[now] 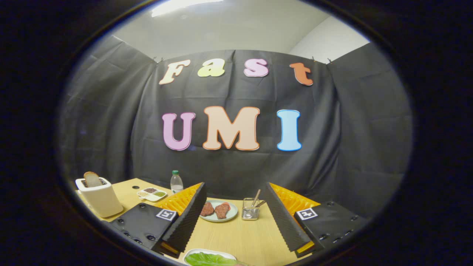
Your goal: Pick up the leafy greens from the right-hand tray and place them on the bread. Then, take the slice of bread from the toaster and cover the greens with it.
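My fingers (233, 218) stand wide apart with bare table (236, 236) between them, so there is room to pass there. Ahead in that gap sit a plate (218, 212) of meat and, just right of it, a cup (250, 211) with sticks poking up. The greens (208, 259) lie on a dish right under my fingers. Off left, the toaster (99, 195) with its bread (92, 179) stands near the table edge; a small tray (151, 193) and a bottle (176, 182) crowd the space behind my left finger.
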A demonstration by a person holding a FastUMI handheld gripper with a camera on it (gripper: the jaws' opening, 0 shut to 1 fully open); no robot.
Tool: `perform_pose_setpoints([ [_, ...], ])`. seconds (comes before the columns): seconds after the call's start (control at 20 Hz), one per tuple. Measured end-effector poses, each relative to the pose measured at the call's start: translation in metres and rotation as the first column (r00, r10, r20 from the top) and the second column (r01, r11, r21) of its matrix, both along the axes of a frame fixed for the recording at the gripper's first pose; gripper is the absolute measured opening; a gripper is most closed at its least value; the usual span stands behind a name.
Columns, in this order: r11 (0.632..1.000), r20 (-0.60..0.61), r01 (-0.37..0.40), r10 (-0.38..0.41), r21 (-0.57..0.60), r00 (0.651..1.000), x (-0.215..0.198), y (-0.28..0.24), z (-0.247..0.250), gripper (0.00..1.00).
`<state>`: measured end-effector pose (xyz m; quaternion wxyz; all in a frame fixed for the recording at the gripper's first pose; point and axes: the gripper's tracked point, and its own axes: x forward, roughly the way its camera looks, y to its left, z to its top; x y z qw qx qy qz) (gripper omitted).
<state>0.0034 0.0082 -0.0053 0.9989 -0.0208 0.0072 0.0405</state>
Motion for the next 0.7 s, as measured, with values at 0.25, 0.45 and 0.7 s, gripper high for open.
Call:
perform_pose_setpoints([
  [0.25, 0.988, -0.089, -0.145, 0.140, -0.052, 0.986, 0.008, 0.013, -0.021, 1.00],
  [0.45, 0.943, -0.218, -0.313, 0.283, -0.115, 0.934, 0.007, 0.028, -0.054, 1.00],
  [0.7, 0.848, -0.359, -0.489, 0.400, -0.205, 0.844, -0.003, 0.038, -0.096, 1.00],
])
